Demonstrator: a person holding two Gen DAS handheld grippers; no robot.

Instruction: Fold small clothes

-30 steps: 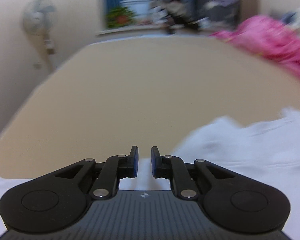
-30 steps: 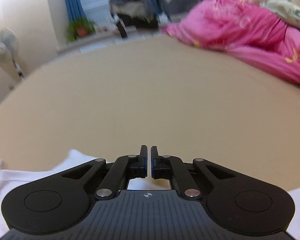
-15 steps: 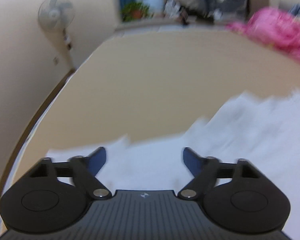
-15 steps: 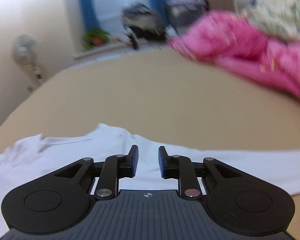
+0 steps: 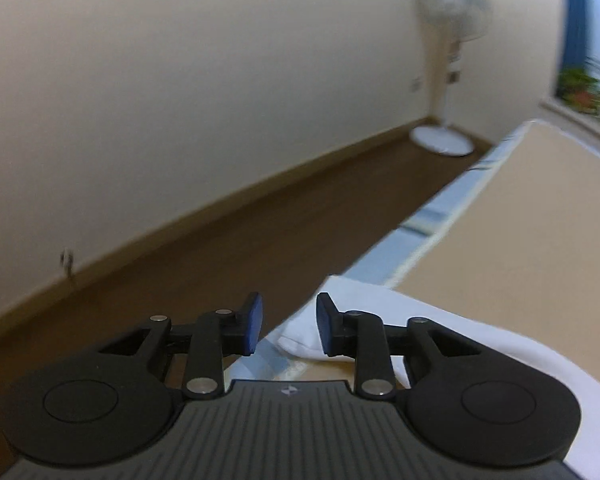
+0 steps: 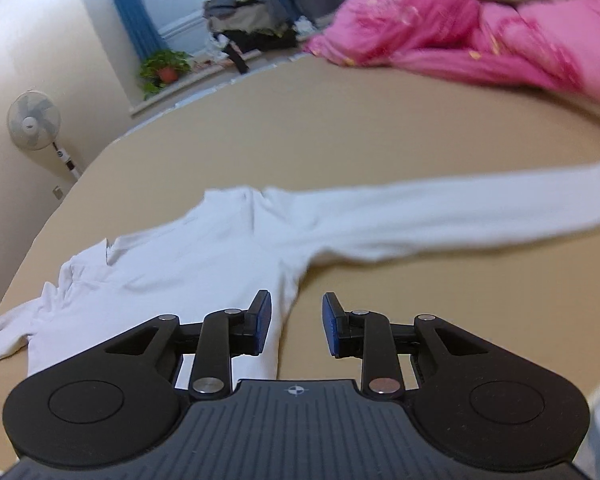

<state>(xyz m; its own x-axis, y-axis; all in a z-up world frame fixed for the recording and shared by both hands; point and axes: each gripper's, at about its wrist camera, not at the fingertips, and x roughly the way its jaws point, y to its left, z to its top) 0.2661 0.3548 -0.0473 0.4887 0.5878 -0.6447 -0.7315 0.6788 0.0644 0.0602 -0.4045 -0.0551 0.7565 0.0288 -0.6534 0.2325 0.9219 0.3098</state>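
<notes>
On the tan bed (image 6: 380, 140), your white long-sleeved shirt (image 6: 204, 256) lies at ten o'clock of your right tongs (image 6: 296, 326); both tongs, left (image 5: 286, 324) just narrowing, stand part-open, empty.

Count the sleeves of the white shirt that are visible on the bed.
2. One sleeve lies stretched out to the right; the other sleeve lies crumpled at the shirt's left end, near the bed edge.

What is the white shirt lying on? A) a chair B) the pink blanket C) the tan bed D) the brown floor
C: in the right wrist view the white shirt is spread on the tan bed, with one long sleeve stretched out, apart from the pink blanket.
</notes>
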